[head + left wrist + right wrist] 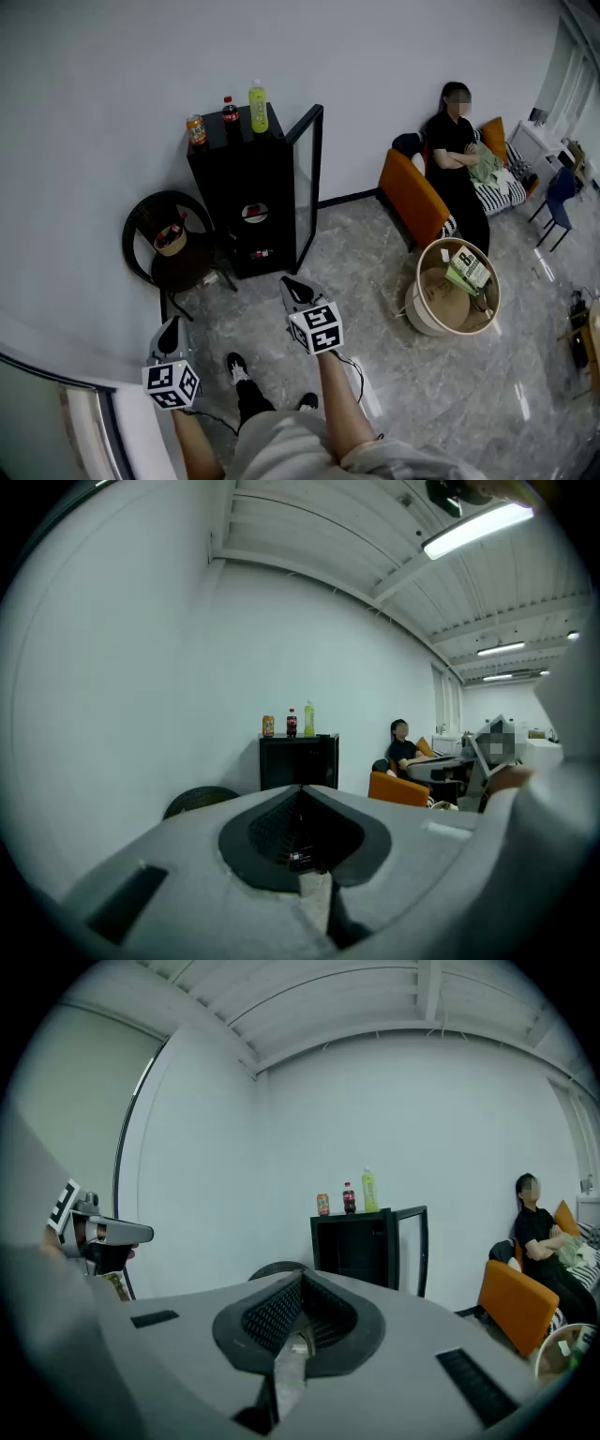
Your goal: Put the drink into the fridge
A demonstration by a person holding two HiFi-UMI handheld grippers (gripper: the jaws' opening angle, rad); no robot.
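Holding both jaw pairs narrow: your left gripper (170,325) and right gripper (293,287) are each closed tip to tip, nothing between them. Both hang over the floor (375,309), well apart from the black fridge (246,178) on the far side. Its door (307,178) stands open on the right. On the fridge top: orange can (196,129) left, cola bottle (230,112) middle, green bottle (258,105) right. Round black chair (173,239) just left of the fridge.

This looks like an office rest room. It has a small black fridge (248,192), an orange sofa (413,199) and long ceiling lights (478,529).
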